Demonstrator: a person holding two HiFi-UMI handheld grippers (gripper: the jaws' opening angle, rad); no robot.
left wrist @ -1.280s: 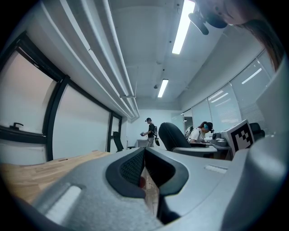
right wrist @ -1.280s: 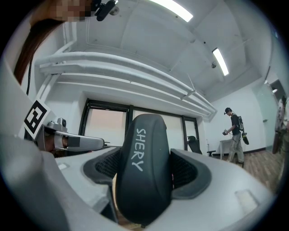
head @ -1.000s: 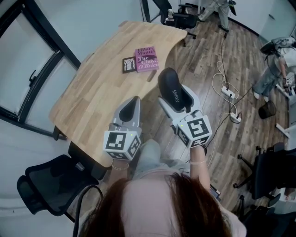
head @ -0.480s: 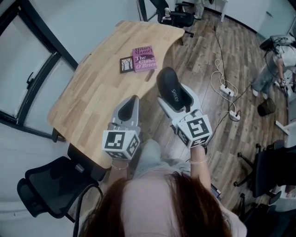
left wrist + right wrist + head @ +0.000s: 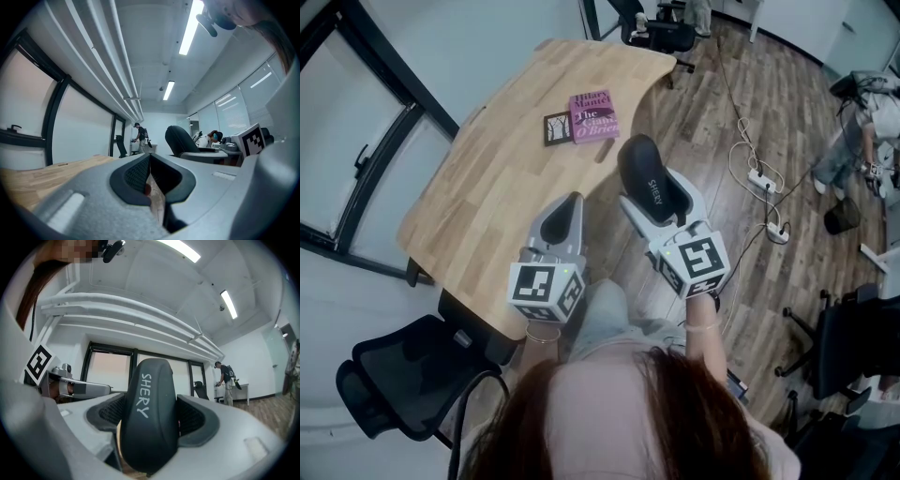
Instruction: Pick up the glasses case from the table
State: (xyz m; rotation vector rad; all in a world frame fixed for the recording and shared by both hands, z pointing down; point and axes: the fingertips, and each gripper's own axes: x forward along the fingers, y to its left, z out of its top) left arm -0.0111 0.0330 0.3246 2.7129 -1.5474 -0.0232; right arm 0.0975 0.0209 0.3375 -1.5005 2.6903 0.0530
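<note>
The black glasses case (image 5: pixel 649 180), lettered SHERY, is clamped between the jaws of my right gripper (image 5: pixel 654 192) and held in the air off the right edge of the wooden table (image 5: pixel 506 178). In the right gripper view the case (image 5: pixel 151 416) stands upright and fills the gap between the grey jaws. My left gripper (image 5: pixel 564 217) hovers over the table's near corner with its jaws closed together and nothing between them; in the left gripper view the left gripper (image 5: pixel 151 180) shows only a thin slit.
A pink book (image 5: pixel 593 115) and a small dark card (image 5: pixel 558 128) lie on the far part of the table. A black office chair (image 5: pixel 403 370) stands at the near left. Cables and a power strip (image 5: pixel 762 183) lie on the wooden floor at right. People stand in the background.
Almost nothing has changed: both grippers hold their places and the case stays clamped in the right one. The head view shifted slightly.
</note>
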